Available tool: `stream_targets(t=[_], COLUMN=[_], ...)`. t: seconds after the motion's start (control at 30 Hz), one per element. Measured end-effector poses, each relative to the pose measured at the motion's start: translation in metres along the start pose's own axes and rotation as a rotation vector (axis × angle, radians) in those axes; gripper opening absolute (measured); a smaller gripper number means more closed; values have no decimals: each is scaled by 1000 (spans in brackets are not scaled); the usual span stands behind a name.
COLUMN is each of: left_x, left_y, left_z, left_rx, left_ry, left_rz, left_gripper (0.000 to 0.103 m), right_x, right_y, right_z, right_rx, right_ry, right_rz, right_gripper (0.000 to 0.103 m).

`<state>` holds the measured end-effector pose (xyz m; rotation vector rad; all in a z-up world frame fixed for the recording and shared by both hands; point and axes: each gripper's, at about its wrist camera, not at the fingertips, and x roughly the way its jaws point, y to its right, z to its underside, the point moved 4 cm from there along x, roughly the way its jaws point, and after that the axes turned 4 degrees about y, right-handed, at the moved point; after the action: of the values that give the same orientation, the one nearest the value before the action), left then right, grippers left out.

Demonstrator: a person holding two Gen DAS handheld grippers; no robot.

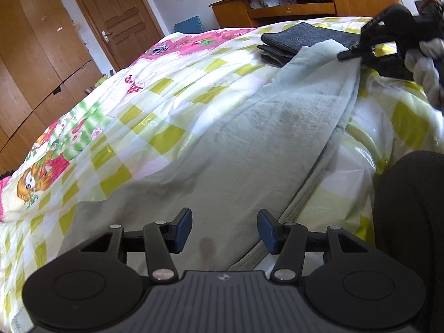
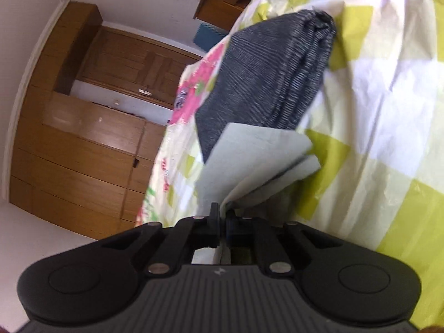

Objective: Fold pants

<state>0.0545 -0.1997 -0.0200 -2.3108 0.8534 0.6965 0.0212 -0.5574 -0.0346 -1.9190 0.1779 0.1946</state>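
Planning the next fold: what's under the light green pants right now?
The light green pants lie on the checkered bedsheet; their far end, pinched in the right gripper, overlaps the folded dark grey garment. Anything beneath the cloth is hidden.

One pale green pants [image 1: 249,144], one folded dark grey garment [image 1: 299,41], two grippers, one door [image 1: 116,19]

The right gripper [image 2: 222,222] is pinching the hem of the pale green pants [image 2: 249,155], jaws closed on the cloth, just before a folded dark grey garment [image 2: 266,77] lying on the checked bed [image 2: 388,111].
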Motion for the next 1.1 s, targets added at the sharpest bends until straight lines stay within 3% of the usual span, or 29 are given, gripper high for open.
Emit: stream_targets(t=[0.13,0.2,0.27,0.37,0.4,0.5,0.57,0.67,0.77,0.87,0.97,1.1], left_x=[-1,1,2,-2,-4,-6,2,-7,-23,-46,-68,-96], left_y=[3,5,5,1,-1,-12,-18,-26,-43,-76,-113,-162], left_z=[2,8,13,14,13,16,24,36,50,78,112,165], left_rx=[-22,-35,-50,-68,-75,-113,-160,-234,-275,-347,-407,-498], left_ry=[8,0,2,21,31,48,2,32,66,75,61,22], left_rz=[30,45,46,37,32,11,37,62,13,-72,-192,-381], left_gripper=[66,66,66,66,66,66,66,66,66,66,66,66], right_x=[-11,16,35,46,47,32,21,19,34,61,91,118], right_y=[-31,-11,8,12,9,-36,-75,-141,-207,-264,-297,-306], right_z=[-6,-4,-1,6,6,-2,-7,10,62,151,265,411], right_rx=[-133,-102,3,-3,5,-70,-121,-273,-465,-652,-831,-1071], right_ry=[91,5,-74,-77,-81,-17,12,0,-88,-250,-446,-667], right_rz=[-53,59,91,143,155,87,22,-58,-122,-212,-280,-320], right_gripper=[5,7,10,14,8,6,6,6,6,6,6,5])
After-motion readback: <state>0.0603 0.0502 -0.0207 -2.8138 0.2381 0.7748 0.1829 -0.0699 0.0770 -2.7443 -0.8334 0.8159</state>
